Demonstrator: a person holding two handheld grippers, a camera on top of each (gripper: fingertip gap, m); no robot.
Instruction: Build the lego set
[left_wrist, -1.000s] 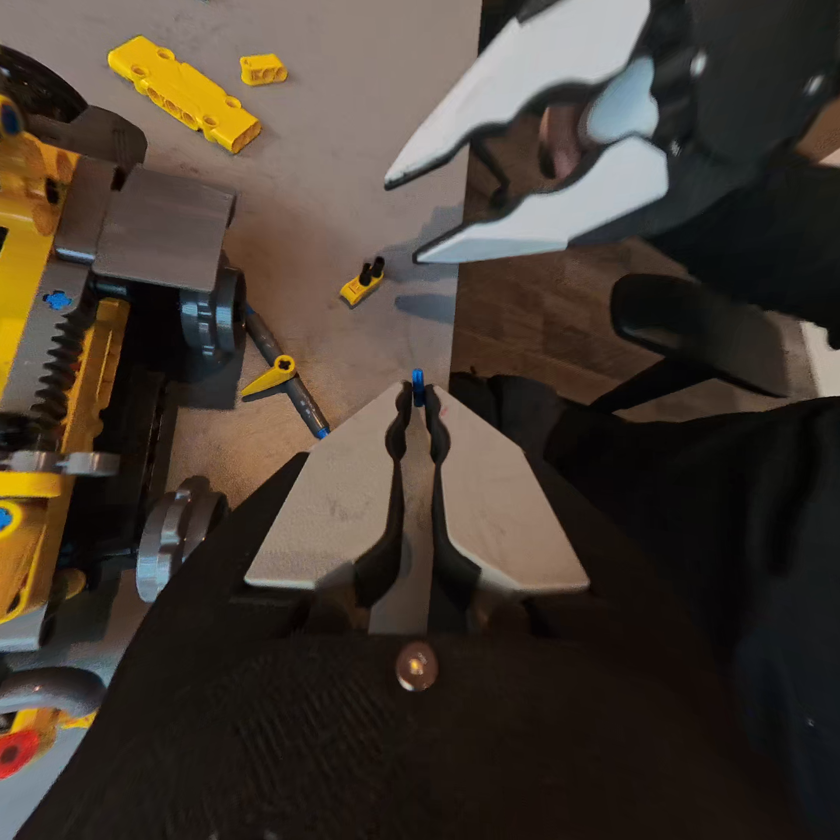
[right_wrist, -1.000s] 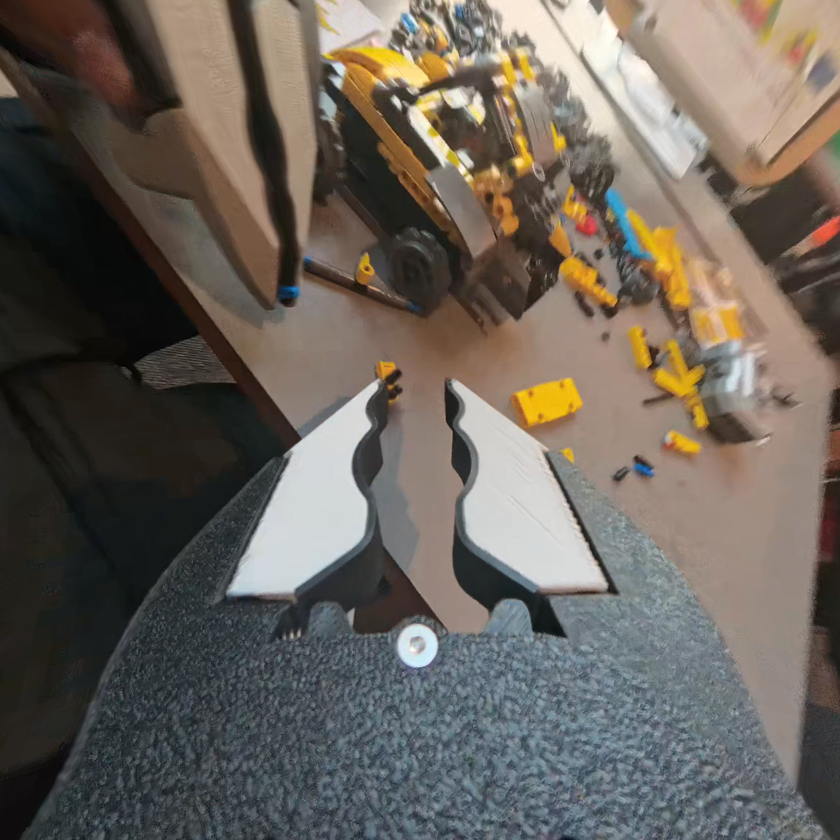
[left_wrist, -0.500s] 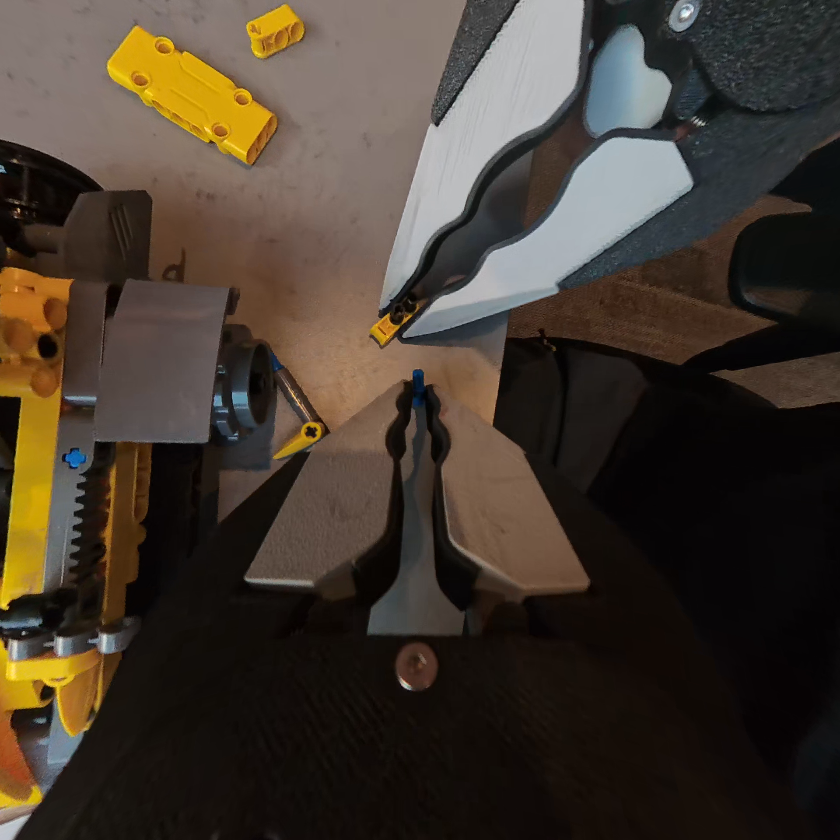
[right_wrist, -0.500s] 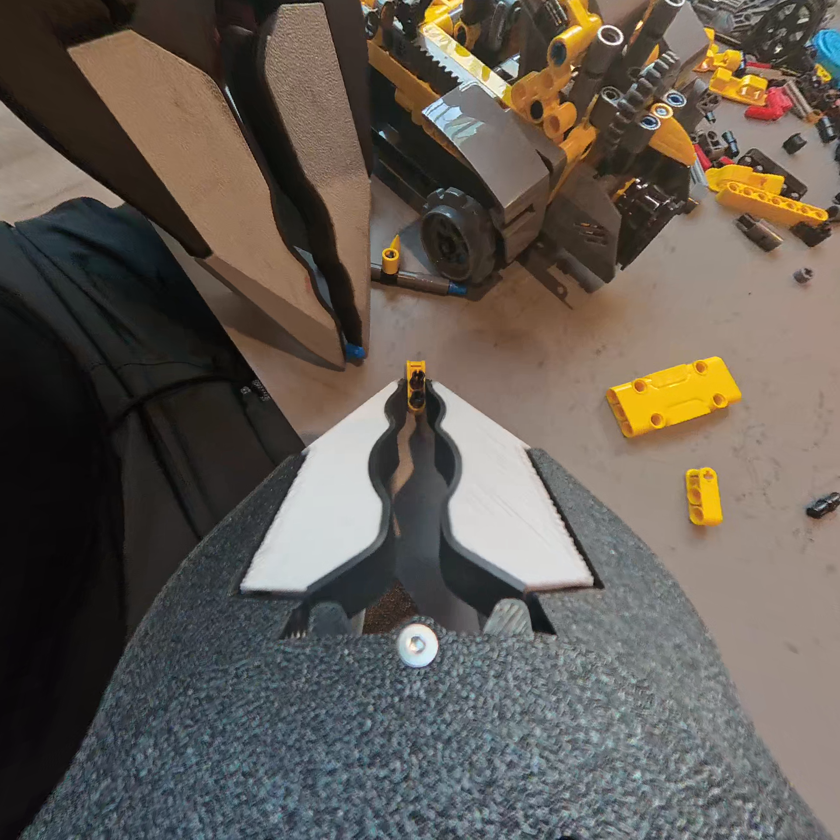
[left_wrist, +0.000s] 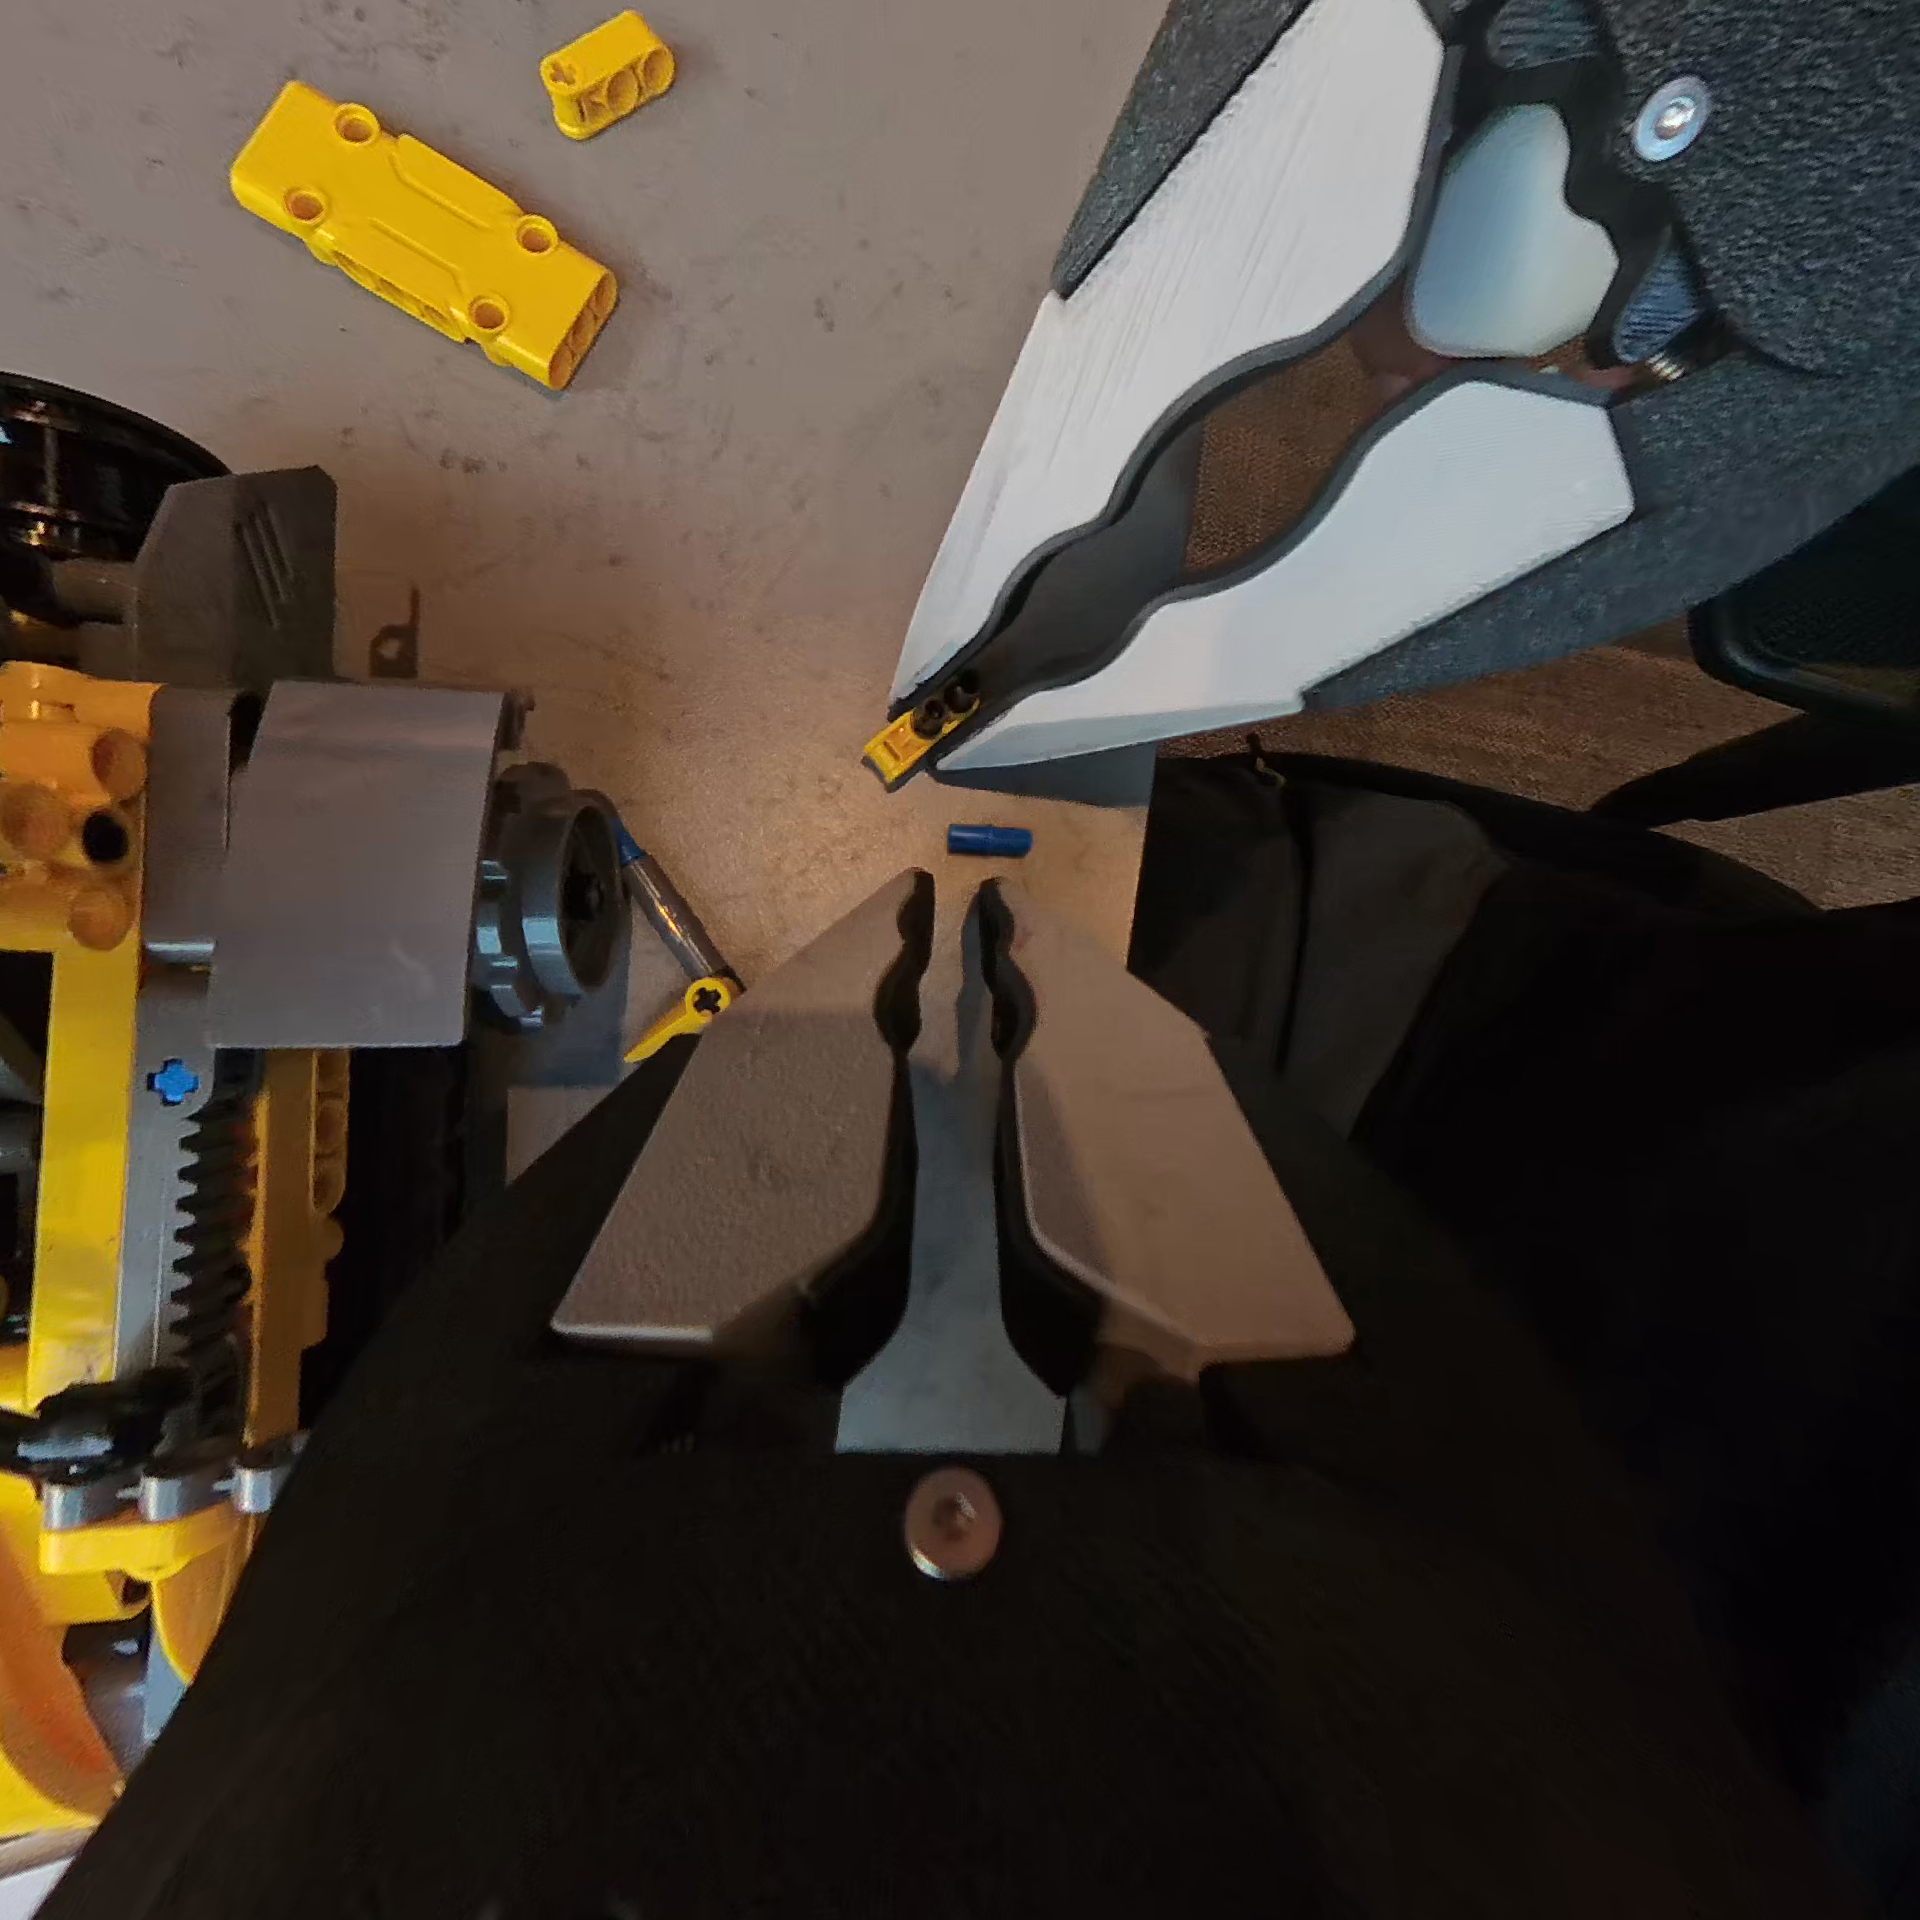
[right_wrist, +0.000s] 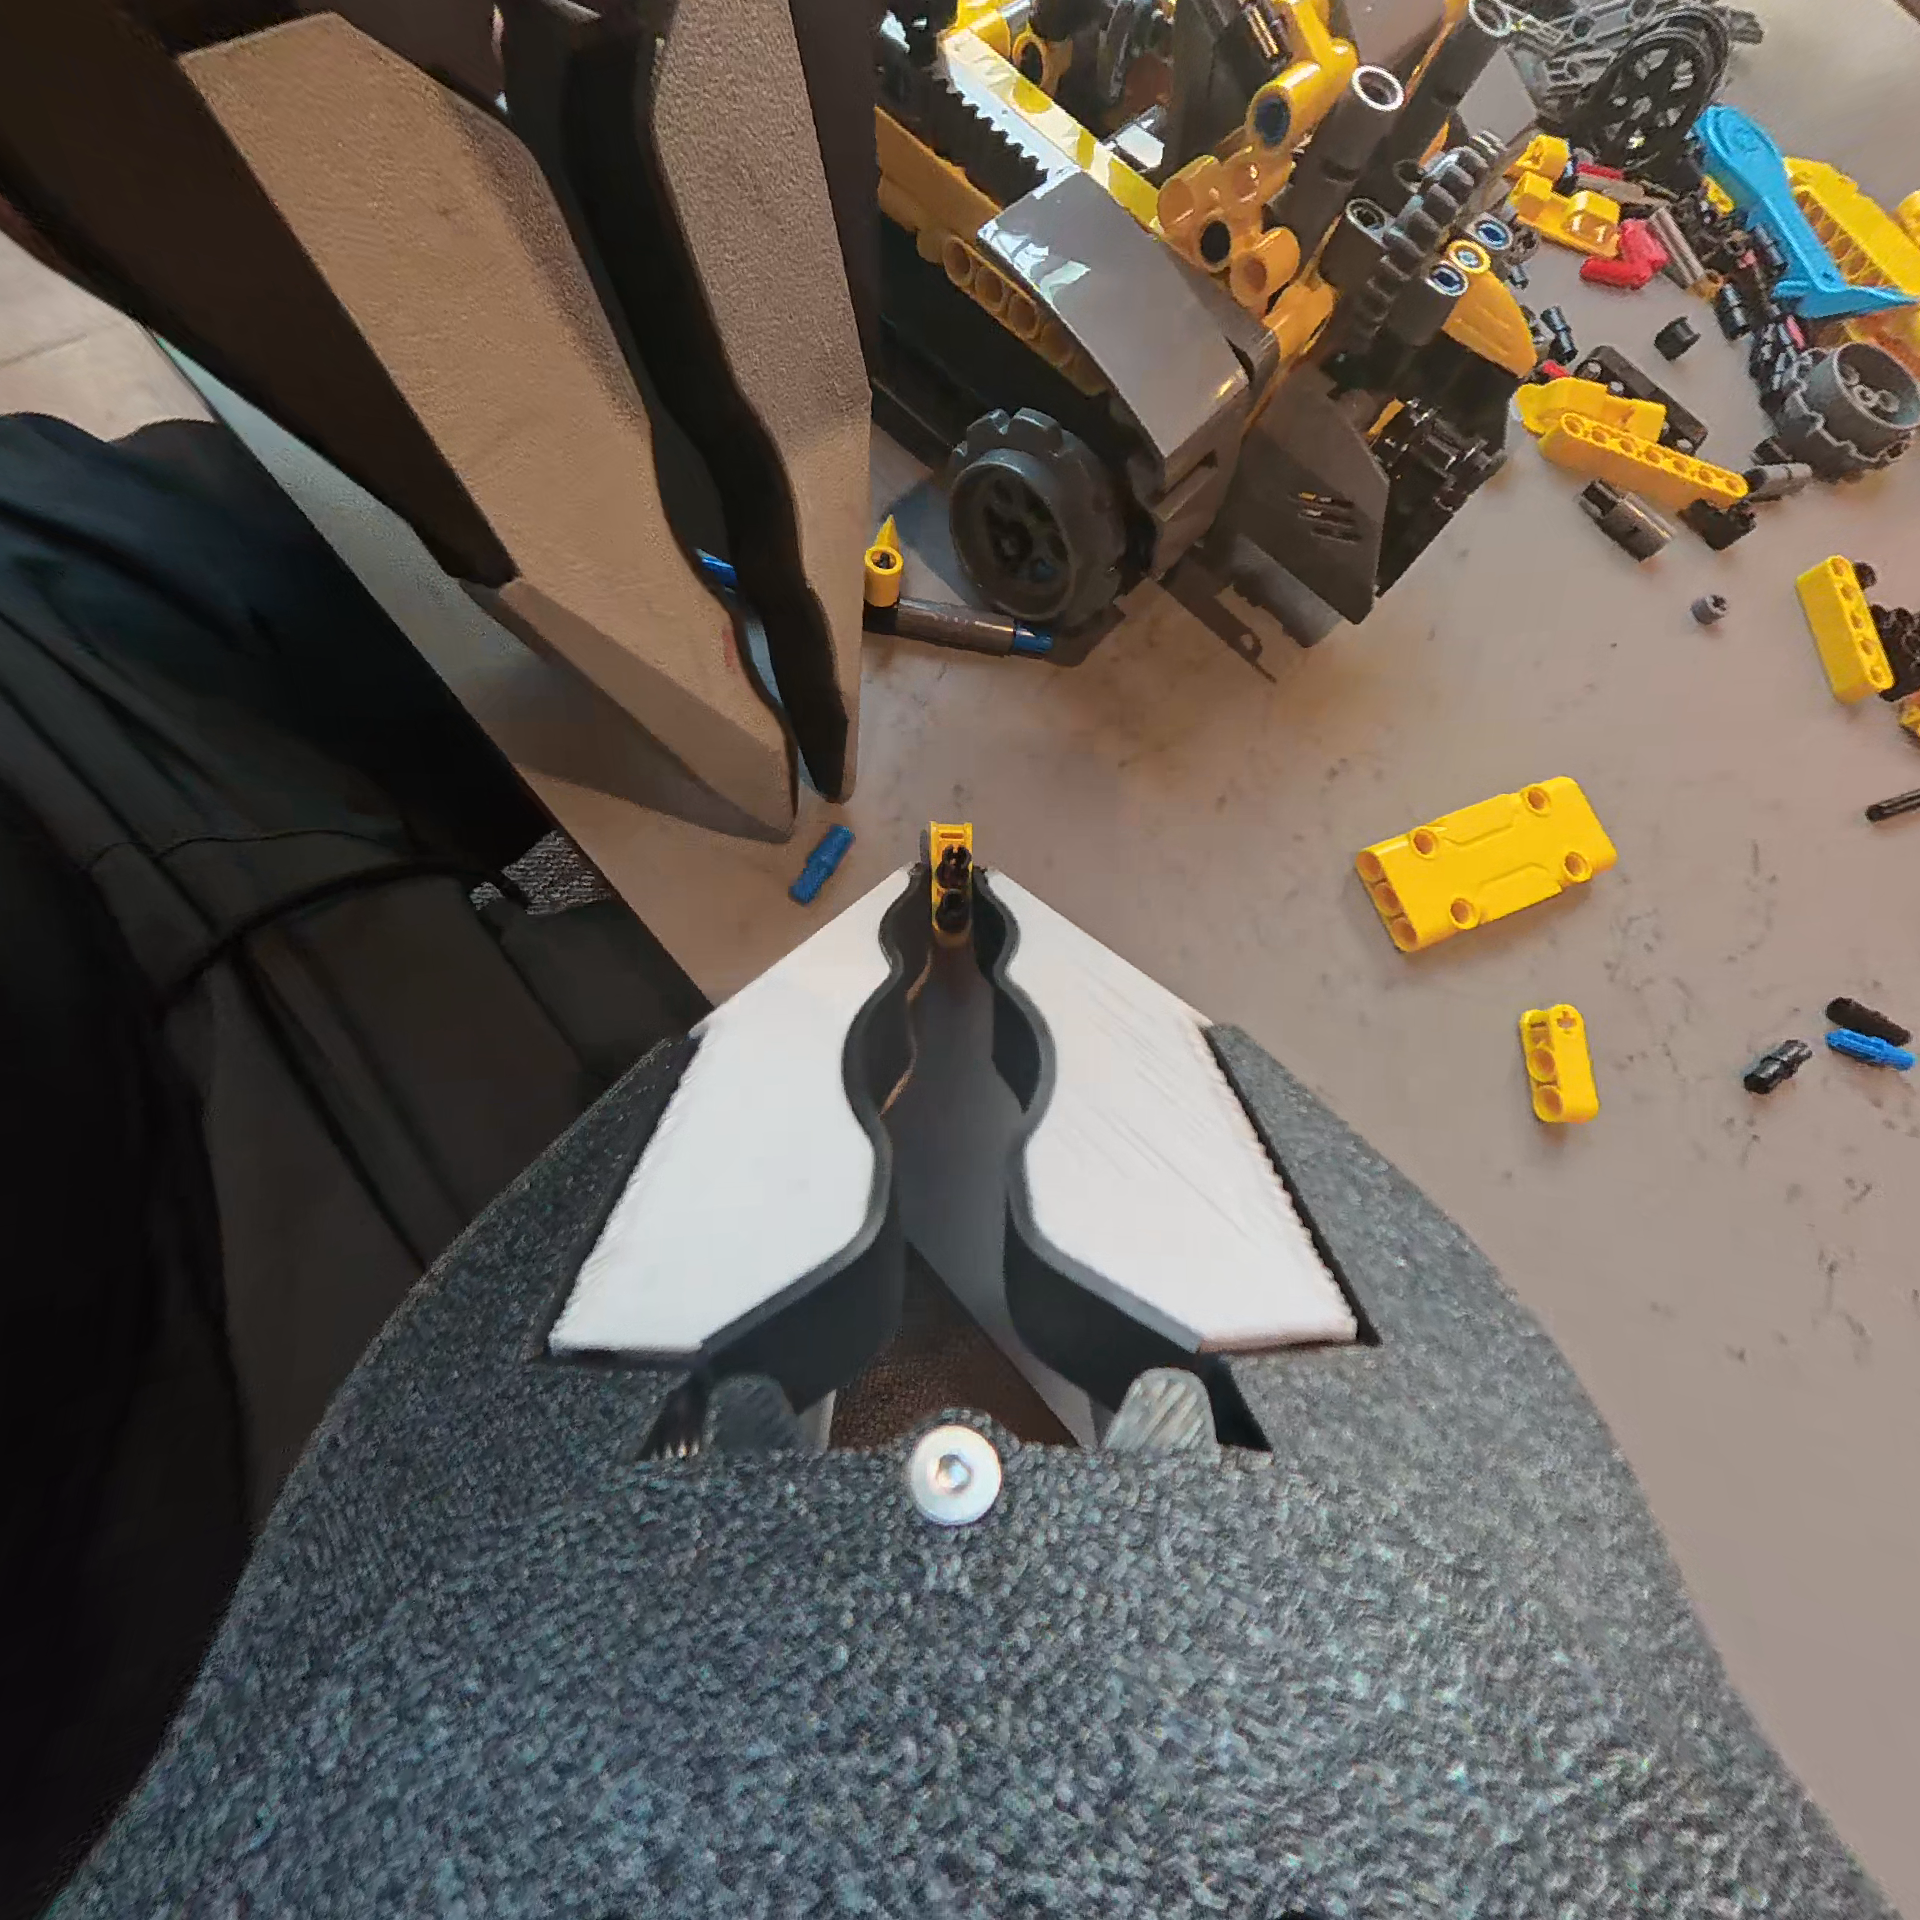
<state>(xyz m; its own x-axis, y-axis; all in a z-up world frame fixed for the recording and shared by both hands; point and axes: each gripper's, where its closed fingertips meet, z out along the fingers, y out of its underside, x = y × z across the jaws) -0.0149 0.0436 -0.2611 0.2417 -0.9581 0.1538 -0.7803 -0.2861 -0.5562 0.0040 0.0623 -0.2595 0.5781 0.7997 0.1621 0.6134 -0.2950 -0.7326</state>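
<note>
Now my right hand-held gripper (right_wrist: 948, 878) pinches a small yellow connector brick with two black pins (right_wrist: 950, 871) at its tips. My left hand-held gripper (left_wrist: 954, 891), slightly parted, grips nothing; a short blue plastic pin (left_wrist: 988, 840) lies on the grey table (left_wrist: 790, 436) just ahead, seemingly apart from both.

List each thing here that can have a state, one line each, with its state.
left gripper: open, holding nothing
right gripper: shut on the yellow connector
yellow connector: pinched at the fingertips
blue pin: lying loose on the table
yellow panel: lying flat, untouched
</note>
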